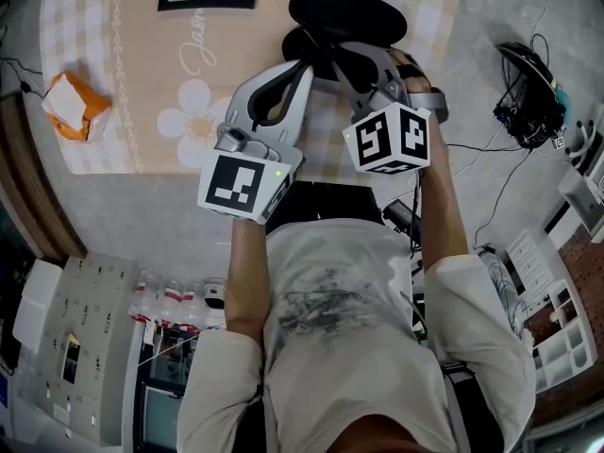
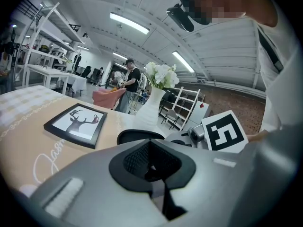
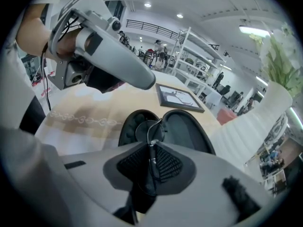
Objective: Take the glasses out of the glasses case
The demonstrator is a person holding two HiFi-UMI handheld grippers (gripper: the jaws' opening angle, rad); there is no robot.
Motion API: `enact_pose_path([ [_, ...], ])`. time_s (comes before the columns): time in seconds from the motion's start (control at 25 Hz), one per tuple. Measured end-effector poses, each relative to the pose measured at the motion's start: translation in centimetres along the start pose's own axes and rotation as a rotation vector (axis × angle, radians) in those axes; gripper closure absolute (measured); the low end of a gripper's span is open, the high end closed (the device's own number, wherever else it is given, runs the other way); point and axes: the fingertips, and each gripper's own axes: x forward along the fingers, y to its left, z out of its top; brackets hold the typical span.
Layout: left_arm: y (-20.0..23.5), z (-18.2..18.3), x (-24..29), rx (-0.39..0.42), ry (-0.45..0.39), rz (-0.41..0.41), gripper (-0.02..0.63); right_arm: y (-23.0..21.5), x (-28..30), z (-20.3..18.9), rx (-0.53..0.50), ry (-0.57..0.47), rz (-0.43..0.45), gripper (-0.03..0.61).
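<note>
Right gripper [image 3: 151, 150]: clamped tight on the glasses [image 3: 149, 132], thin frame wire pinched between its pads.
Glasses: at the mouth of the glasses case [image 3: 185, 130], dead ahead at 12 o'clock.
Glasses case: lying open on the desk [image 1: 113, 55].
Left gripper [image 2: 152, 150]: jaws pressed together, nothing between them, at the right gripper's 9 o'clock.
Picture frame [image 2: 75, 124]: at 11 o'clock.

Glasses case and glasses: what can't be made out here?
Glasses: head view, hidden beneath both grippers; right gripper view shows just one lens and a thin temple in the right gripper.
Glasses case: head view, near half covered by the grippers; left gripper view, only a rim above the left gripper.
</note>
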Motion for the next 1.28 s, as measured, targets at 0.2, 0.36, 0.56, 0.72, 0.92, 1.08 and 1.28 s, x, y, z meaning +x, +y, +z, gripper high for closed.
enact_pose_path([
  [0.2,-0.05,-0.1,-0.11,-0.003,0.0,0.001,0.606,0.17,0.11,0.02,-0.022,-0.006,0.001,0.525],
  [0.36,-0.18,-0.17,-0.15,-0.004,-0.001,0.0,0.606,0.07,0.15,0.04,-0.026,-0.008,-0.003,0.551],
  [0.56,-0.25,-0.18,-0.29,-0.004,-0.002,-0.001,0.606,0.18,0.16,0.12,-0.016,-0.006,0.0,0.558],
  [0.72,-0.25,-0.33,-0.52,-0.004,-0.003,0.002,0.606,0.22,0.05,0.07,-0.002,-0.008,-0.005,0.56],
  [0.92,-0.26,-0.24,-0.69,-0.005,-0.007,0.003,0.606,0.23,-0.08,0.16,0.008,-0.012,-0.009,0.56],
  [1.08,-0.4,-0.05,-0.79,-0.001,-0.012,0.001,0.606,0.06,-0.42,0.39,0.013,-0.015,-0.02,0.56],
  [1.28,-0.7,0.06,-0.86,0.001,-0.014,-0.003,0.606,-0.01,-0.74,0.39,0.013,-0.017,-0.03,0.56],
])
